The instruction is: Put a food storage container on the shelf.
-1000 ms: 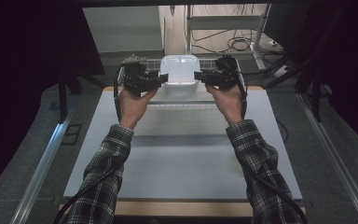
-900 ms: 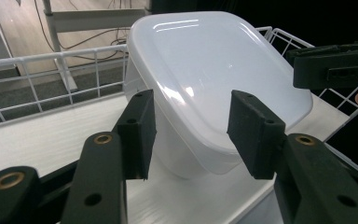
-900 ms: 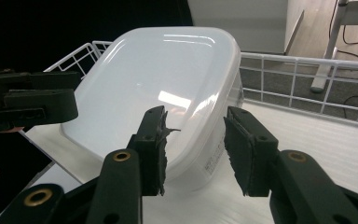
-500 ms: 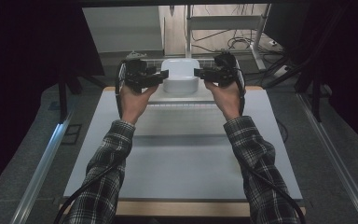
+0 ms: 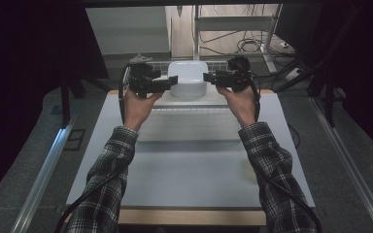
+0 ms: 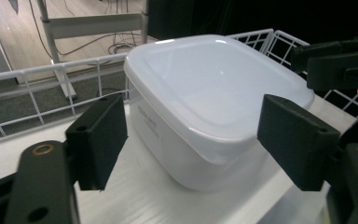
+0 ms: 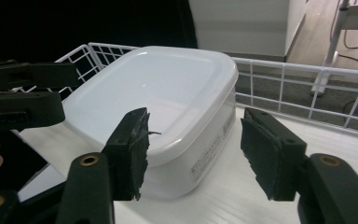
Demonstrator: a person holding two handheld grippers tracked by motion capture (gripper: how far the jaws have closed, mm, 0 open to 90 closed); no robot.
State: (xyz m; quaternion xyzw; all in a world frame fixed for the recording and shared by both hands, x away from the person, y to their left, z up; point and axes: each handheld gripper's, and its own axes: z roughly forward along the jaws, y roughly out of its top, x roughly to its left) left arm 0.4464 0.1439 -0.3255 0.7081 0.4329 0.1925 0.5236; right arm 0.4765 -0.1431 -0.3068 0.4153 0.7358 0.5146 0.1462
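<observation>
A white lidded container (image 5: 188, 77) sits at the far edge of the pale bench (image 5: 189, 165), inside a white wire rack (image 6: 51, 88). The left claw (image 5: 167, 83) and right claw (image 5: 212, 77) flank it, both spread wide, gripping nothing. Cables (image 5: 243, 43) trail over the wooden floor beyond.

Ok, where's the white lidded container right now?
In the high view the white container sits at the table's far edge, centred, in front of the wire rack, between the left gripper and right gripper.
</observation>
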